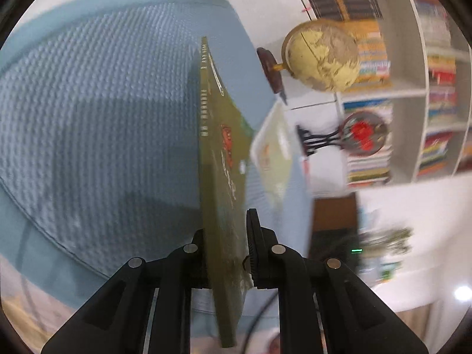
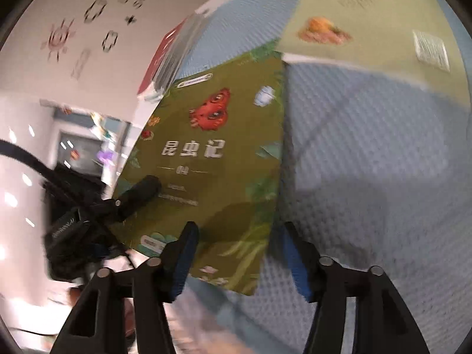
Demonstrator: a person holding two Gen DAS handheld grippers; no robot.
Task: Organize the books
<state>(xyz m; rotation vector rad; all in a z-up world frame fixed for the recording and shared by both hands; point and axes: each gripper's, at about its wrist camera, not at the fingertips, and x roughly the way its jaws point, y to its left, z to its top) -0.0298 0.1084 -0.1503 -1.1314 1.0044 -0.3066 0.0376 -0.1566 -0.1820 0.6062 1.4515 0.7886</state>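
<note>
The green insect book [image 1: 219, 159] sits pinched edge-on in my left gripper [image 1: 227, 244] — its 2 black fingers [image 1: 253, 236] press the covers from both sides, and the spine runs straight ahead of me, away from the fingertips. From my right gripper [image 2: 236, 253] I see the same book [image 2: 212, 159] face-on: a red bug on the cover, white title characters below it, leaves along the edges. My left gripper's black finger [image 2: 141, 191] lies across the cover's lower left part. My right gripper's jaws stand spread, blue pads [image 2: 183, 259] showing, and the book's near corner lies between them without either pad pressing on it.

Under and behind the book stretches the blue textured tablecloth [image 1: 103, 118]. Ahead and to the right of my left gripper lies a pale yellow-green book [image 1: 274, 147] flat on the cloth; from my right gripper it shows far ahead, upper right [image 2: 368, 23], with an orange picture and a barcode patch. Ahead and left of my right gripper a stack of books [image 2: 174, 53] with a red cover leans, blurred.

Further out to the right of my left gripper stand a yellowed globe [image 1: 321, 56] on a dark wooden base, a round ornament [image 1: 365, 132] on a black stand, and a white bookshelf [image 1: 419, 94] packed with books.
</note>
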